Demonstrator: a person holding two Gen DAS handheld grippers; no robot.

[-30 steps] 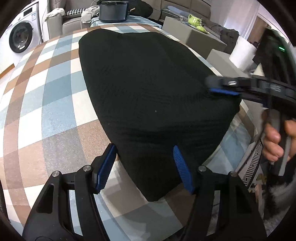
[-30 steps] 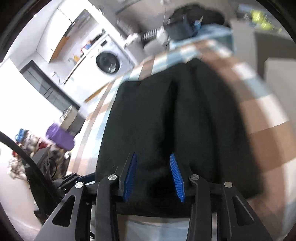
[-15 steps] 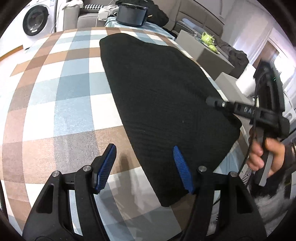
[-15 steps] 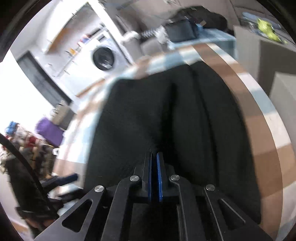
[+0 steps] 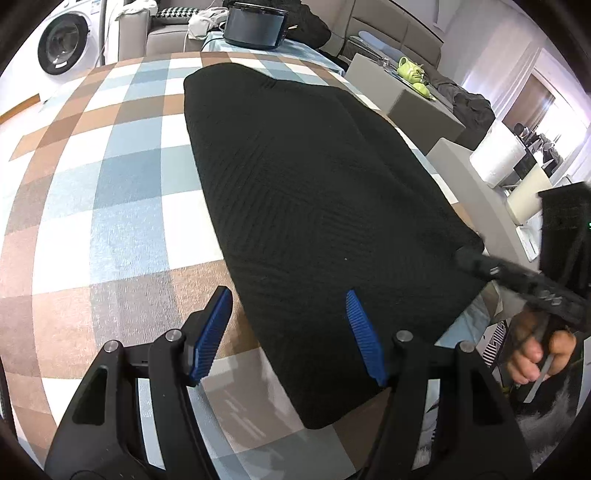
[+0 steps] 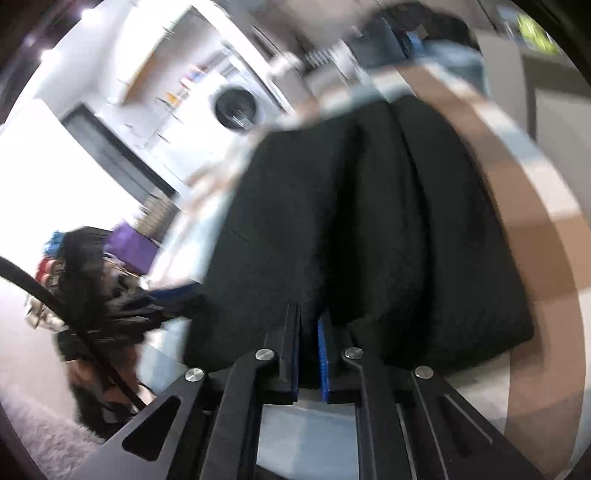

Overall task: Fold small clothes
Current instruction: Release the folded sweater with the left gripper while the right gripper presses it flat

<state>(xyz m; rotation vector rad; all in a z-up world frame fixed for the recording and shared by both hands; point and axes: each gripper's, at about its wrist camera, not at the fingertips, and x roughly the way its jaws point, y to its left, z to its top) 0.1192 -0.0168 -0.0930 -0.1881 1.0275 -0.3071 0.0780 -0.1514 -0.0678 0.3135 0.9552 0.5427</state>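
Observation:
A black ribbed garment lies flat on the checked tablecloth. My left gripper is open, its fingers astride the garment's near left edge, holding nothing. My right gripper is shut on the near hem of the garment, which bunches up into a fold at the pads. In the left wrist view the right gripper reaches the garment's right corner, held by a hand.
A dark pot stands at the table's far end. A washing machine is at far left. Grey boxes with green items and a white roll stand right of the table.
My right gripper closed on the garment's near hem and now lifts it slightly. My left gripper drew back and to the left, staying open.

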